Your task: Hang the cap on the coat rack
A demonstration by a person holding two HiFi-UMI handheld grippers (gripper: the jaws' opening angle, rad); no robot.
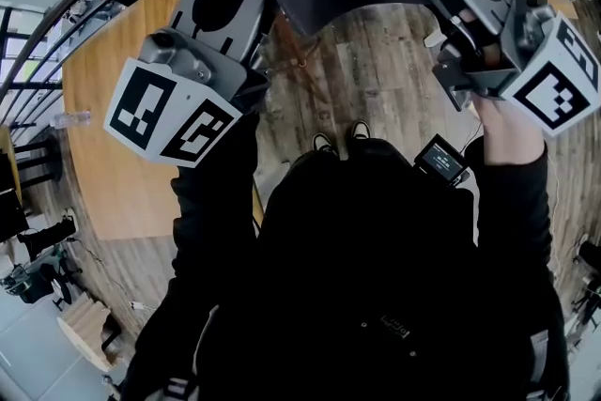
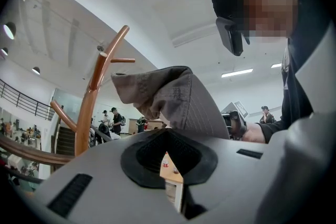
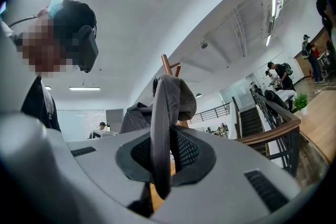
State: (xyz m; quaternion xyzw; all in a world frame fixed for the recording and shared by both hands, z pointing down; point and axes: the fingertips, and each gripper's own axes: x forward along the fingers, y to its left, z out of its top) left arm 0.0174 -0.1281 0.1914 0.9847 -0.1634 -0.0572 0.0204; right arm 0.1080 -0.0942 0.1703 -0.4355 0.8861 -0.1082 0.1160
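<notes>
L tongs [image 2: 167,136], R tongs [image 3: 160,161] clamp cap [image 2: 181,102]; rack [image 2: 89,102] beside, railing [image 3: 269,131] behind.

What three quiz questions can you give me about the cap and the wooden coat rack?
1. True or false: the cap already hangs on the coat rack.
2. What is the right hand-held gripper shut on? A) the cap B) a bottle C) nothing
3. Fill in: counting the left hand-held gripper, ___ hand-held grippers hold the cap.
Key: 1 false, it is held up beside the rack. 2 A. 3 two.
</notes>
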